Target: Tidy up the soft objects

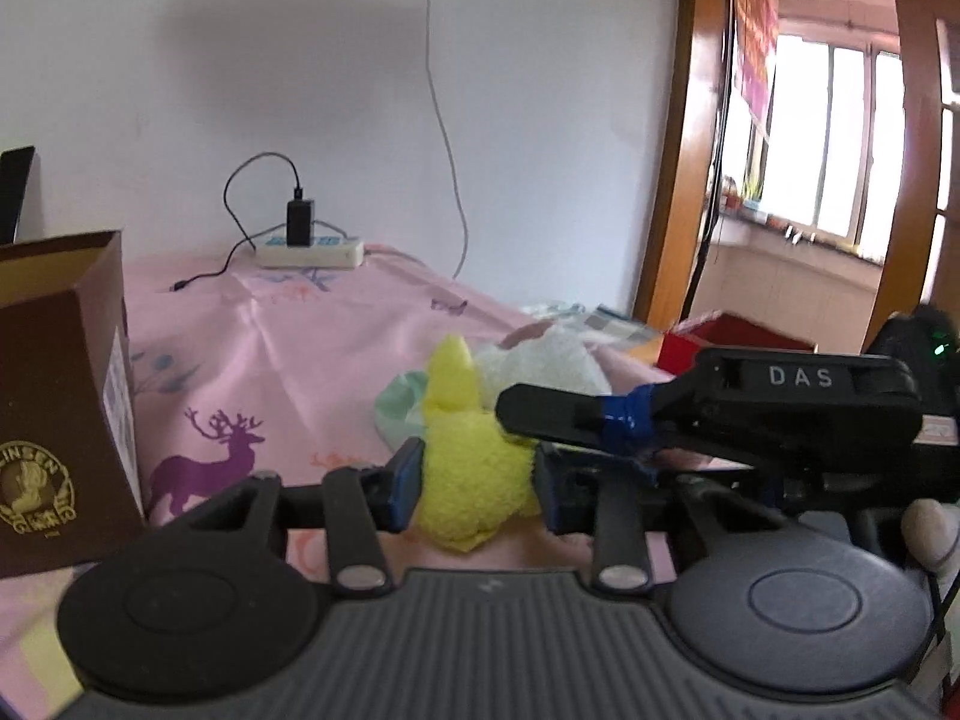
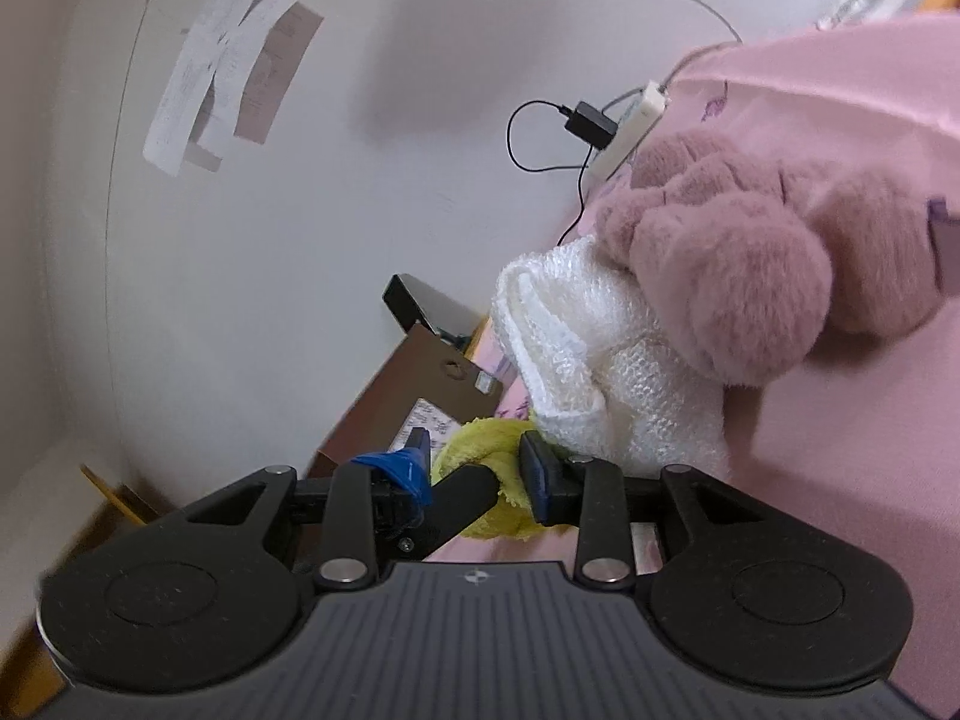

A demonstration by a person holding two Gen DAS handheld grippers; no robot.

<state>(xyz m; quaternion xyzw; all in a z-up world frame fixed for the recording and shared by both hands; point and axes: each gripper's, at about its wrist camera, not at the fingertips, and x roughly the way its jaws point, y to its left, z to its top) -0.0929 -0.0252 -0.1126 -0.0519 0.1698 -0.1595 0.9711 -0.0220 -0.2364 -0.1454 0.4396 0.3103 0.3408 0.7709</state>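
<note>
2 readable marks: "DAS" on right gripper, "LINSEN" on brown box. Left gripper pinched yellow plush; right gripper's jaws parted around it, nearly level.

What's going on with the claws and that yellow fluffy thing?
Left gripper clamped on yellow plush. Right gripper around it too, grip unclear. Nothing blocking.

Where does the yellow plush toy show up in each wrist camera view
Left wrist view: yellow plush toy sits low centre, squeezed between the left gripper pads.
Right wrist view: yellow plush toy sits low centre, partly behind a black finger, between the right gripper pads.
Shared landmark: white power strip by the wall.
</note>
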